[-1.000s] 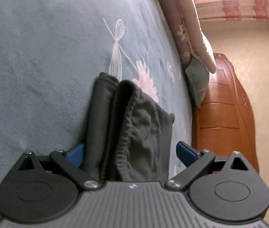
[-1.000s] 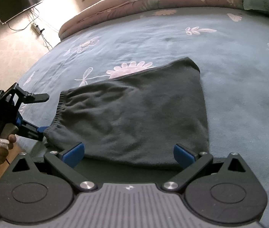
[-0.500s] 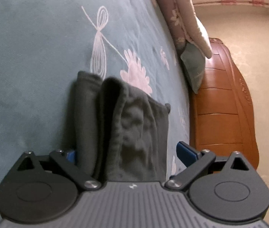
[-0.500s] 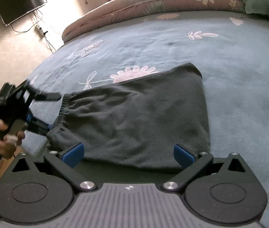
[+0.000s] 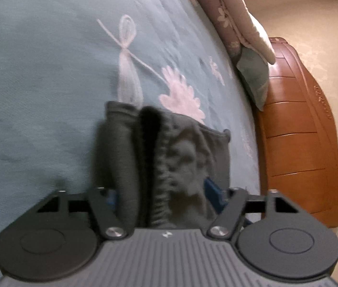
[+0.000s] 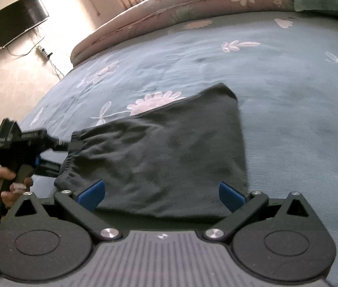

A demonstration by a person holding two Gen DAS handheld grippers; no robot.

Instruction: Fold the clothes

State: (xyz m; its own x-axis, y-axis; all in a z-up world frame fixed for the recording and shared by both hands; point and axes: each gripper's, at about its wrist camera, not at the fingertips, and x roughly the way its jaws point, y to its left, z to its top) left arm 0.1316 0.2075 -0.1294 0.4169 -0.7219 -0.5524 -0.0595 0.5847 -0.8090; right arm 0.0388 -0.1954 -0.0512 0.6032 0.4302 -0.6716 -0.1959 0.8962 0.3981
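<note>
— Where does the dark grey garment (image 6: 169, 157) lie?

— Flat on the blue-green floral bedspread (image 6: 288, 83), near the bed's front edge, folded into a rough rectangle. Its long axis runs left to right in the right wrist view; the elastic waistband (image 6: 71, 162) points left, toward the left gripper (image 6: 59, 153).

— And the tongs?

— The left gripper's jaws are closing, the bunched waistband between them; whether the pads press yet cannot be told. The right gripper (image 6: 161, 195) stands wide open over the garment's near edge, gripping nothing.

— Beyond it?

— A rolled quilt (image 6: 192, 7) along the far side.
</note>
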